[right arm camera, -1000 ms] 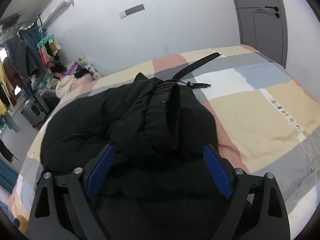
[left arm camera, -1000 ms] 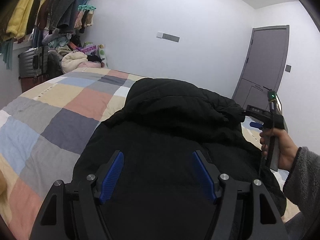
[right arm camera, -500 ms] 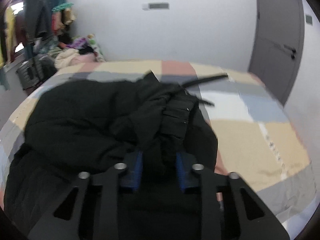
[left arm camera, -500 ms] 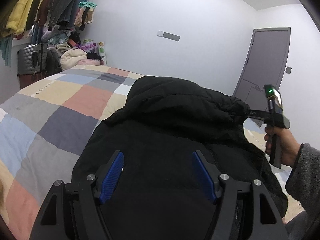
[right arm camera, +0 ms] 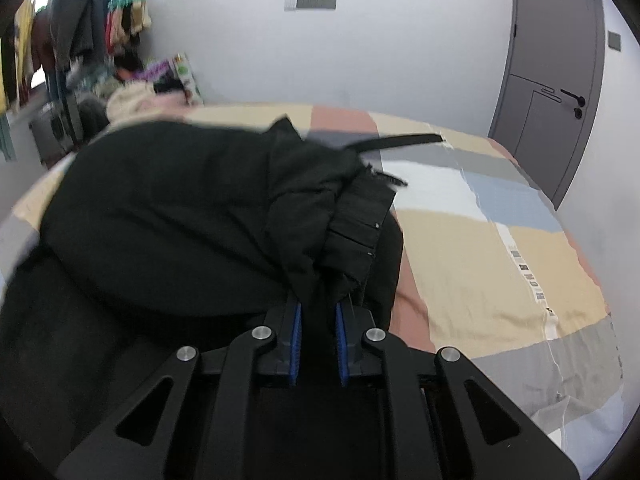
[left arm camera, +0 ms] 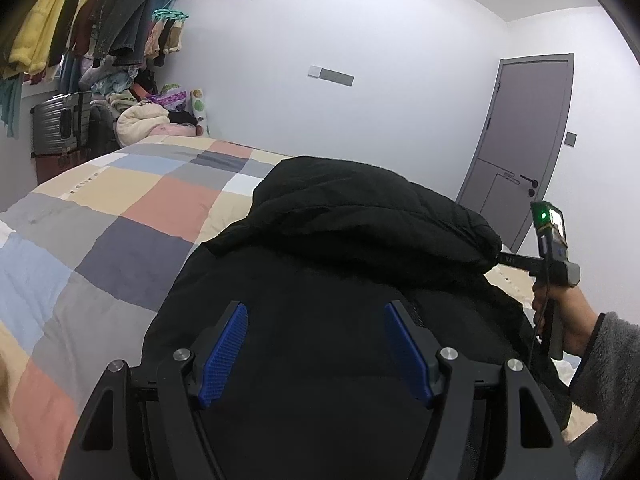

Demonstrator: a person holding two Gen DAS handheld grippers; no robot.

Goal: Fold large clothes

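A large black padded jacket [left arm camera: 352, 264] lies heaped on the checked bedspread [left arm camera: 120, 216]. My left gripper [left arm camera: 316, 344] is open and empty, hovering over the jacket's near part. My right gripper [right arm camera: 318, 312] is shut on a fold of the jacket [right arm camera: 192, 208] near its cuffed sleeve [right arm camera: 360, 216] and holds it lifted. In the left wrist view the right gripper's body [left arm camera: 552, 248] shows at the jacket's right edge, held by a hand in a grey fleece sleeve.
A black strap [right arm camera: 400, 142] lies on the bedspread [right arm camera: 500, 248] beyond the jacket. Hanging clothes [left arm camera: 80, 24], a grey suitcase [left arm camera: 60, 124] and a pile of bedding [left arm camera: 140, 120] stand at the far left. A grey door [left arm camera: 520, 136] is at the right.
My right gripper has closed on a fold of the jacket and pulled it up and towards me. My left gripper stays open over the jacket.
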